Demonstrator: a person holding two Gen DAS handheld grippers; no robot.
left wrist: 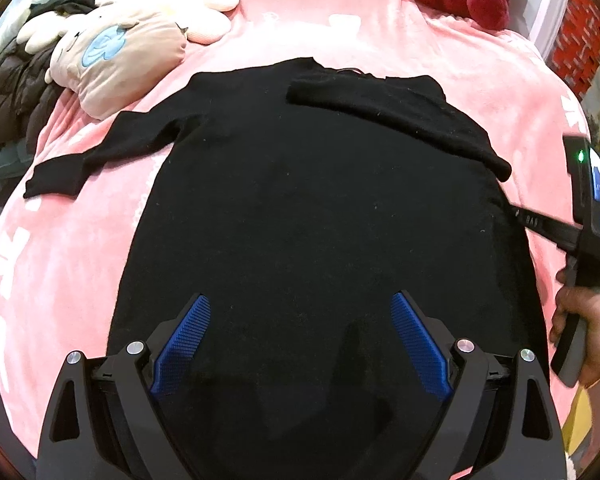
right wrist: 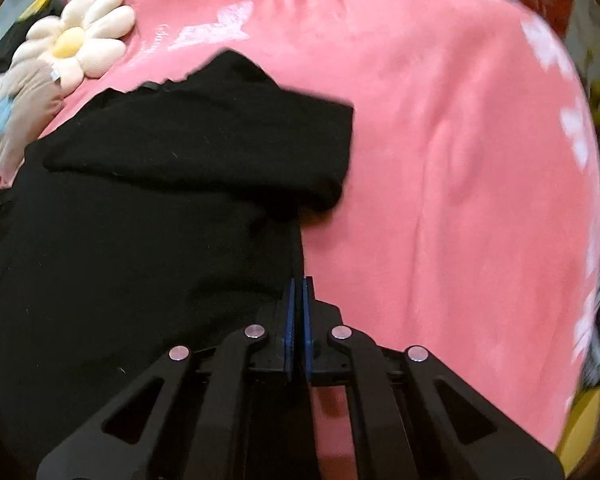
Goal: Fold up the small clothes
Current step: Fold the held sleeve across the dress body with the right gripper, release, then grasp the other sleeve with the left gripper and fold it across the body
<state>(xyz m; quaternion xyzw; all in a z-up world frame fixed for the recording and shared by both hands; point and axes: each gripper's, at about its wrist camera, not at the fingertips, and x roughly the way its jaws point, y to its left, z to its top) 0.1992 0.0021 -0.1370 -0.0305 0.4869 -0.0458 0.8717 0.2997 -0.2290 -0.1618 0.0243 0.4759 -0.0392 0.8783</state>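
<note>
Left gripper (left wrist: 300, 344) wide open over the black top (left wrist: 300, 208), mid frame on a pink blanket (left wrist: 80, 260); right gripper (right wrist: 299, 312) pinches its edge; plush toys (left wrist: 116, 60) upper left

Your right gripper (right wrist: 299, 284) has its fingers (right wrist: 290, 320) pressed together at the black sweater's (right wrist: 140, 240) right edge, one sleeve (right wrist: 204, 152) folded across it on the pink blanket (right wrist: 440, 160).

Black long-sleeved sweater (left wrist: 300, 208), small, knit, laid flat and front-down on a pink blanket (left wrist: 80, 248), one sleeve (left wrist: 100, 156) stretched outward to the side, the other sleeve (left wrist: 396, 116) folded diagonally across its upper body.
</note>
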